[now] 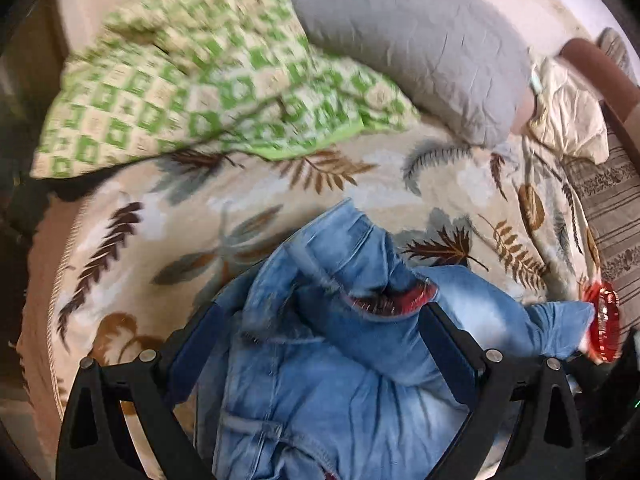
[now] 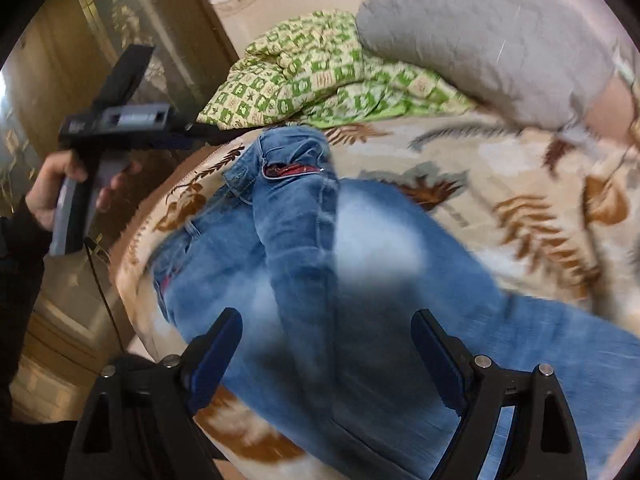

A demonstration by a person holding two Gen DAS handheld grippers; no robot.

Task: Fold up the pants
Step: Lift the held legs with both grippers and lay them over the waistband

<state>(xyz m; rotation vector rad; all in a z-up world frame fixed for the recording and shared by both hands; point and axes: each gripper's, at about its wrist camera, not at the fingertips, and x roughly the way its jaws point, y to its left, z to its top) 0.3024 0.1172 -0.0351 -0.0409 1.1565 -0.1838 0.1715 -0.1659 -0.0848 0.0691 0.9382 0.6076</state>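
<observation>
Blue jeans (image 1: pixel 320 380) lie crumpled on a leaf-patterned bedspread (image 1: pixel 168 240), with red plaid lining (image 1: pixel 404 300) showing at an opening. My left gripper (image 1: pixel 324 332) hangs above this bunched part, open wide, its pads clear of the cloth. In the right wrist view the jeans (image 2: pixel 360 280) stretch across the bed with one leg (image 2: pixel 296 200) doubled over toward the far side. My right gripper (image 2: pixel 326 344) hovers open over the middle of them with nothing pinched. At the upper left of that view a hand (image 2: pixel 52 192) holds the left gripper's handle.
A green checked blanket (image 1: pixel 180 92) and a grey pillow (image 1: pixel 420 48) lie at the far side of the bed. A striped cushion (image 1: pixel 612 208) and a shiny red thing (image 1: pixel 604 320) sit at the right. The bed's edge (image 2: pixel 132 248) drops off at the left, beside a wooden wardrobe (image 2: pixel 80 40).
</observation>
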